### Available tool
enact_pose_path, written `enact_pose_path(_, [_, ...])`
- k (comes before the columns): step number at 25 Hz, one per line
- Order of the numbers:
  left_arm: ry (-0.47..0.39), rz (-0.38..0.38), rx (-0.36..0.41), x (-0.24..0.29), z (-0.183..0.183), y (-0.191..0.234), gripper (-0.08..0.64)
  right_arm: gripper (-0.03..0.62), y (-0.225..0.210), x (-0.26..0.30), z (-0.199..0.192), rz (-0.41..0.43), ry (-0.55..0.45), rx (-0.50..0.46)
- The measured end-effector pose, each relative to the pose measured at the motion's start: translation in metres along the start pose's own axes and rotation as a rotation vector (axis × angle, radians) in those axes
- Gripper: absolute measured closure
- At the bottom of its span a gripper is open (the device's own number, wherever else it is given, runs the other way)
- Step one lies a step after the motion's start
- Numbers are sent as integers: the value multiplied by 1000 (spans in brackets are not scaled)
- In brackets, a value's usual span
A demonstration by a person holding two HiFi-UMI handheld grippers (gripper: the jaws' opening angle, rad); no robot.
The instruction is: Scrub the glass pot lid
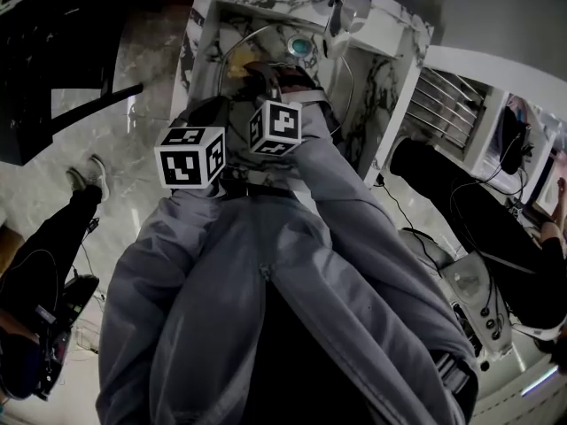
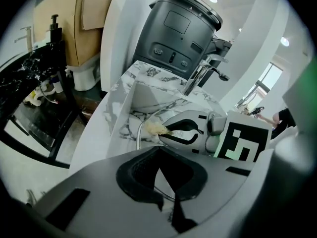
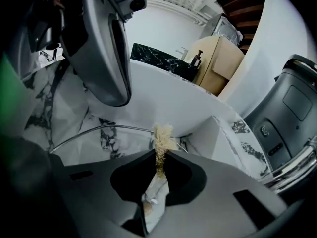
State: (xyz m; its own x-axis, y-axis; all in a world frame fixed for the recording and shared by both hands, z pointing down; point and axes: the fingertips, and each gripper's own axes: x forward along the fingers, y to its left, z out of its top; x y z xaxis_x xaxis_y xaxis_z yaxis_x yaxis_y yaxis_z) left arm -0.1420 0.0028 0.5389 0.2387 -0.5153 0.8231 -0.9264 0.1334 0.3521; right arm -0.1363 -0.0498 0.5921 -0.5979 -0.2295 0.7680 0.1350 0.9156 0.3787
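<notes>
Left gripper [image 2: 160, 152] clamps the glass lid [image 2: 138, 135], mostly hiding it.

Glass pot lid [image 3: 101, 144]: a clear glass disc with a thin metal rim, no damage visible. It sits at a tilt inside the white, grey-veined marble sink [image 3: 29, 108], and the veining shows through the glass. Scrubber [image 3: 162, 137]: a pale straw-coloured fibrous tuft, frayed at the tip, standing upright and touching the lid at its rim.
</notes>
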Motion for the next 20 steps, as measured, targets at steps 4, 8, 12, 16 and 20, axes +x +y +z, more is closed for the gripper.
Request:
enact_pose_path(4, [-8,-3,-4,-2,0,-1,546,538,16,-4,-2,36,6,-2])
enact_pose_path(8, [-14,-5,1,-4,1,-2,546,538,38,-13,-4,86,5,7])
enact_pose_path(12, [-22,-4,7,-7,3,-2,545,538,63,-24,-2,172,-8,25])
enact_pose_path(16, [-23,2,22,-9,3,-3,545,538,85,-36,-1,276,-11,57])
enact_pose_path(20, [-19,3,38,-9,0,-4,546,538,101,-47,1,369,-21,114])
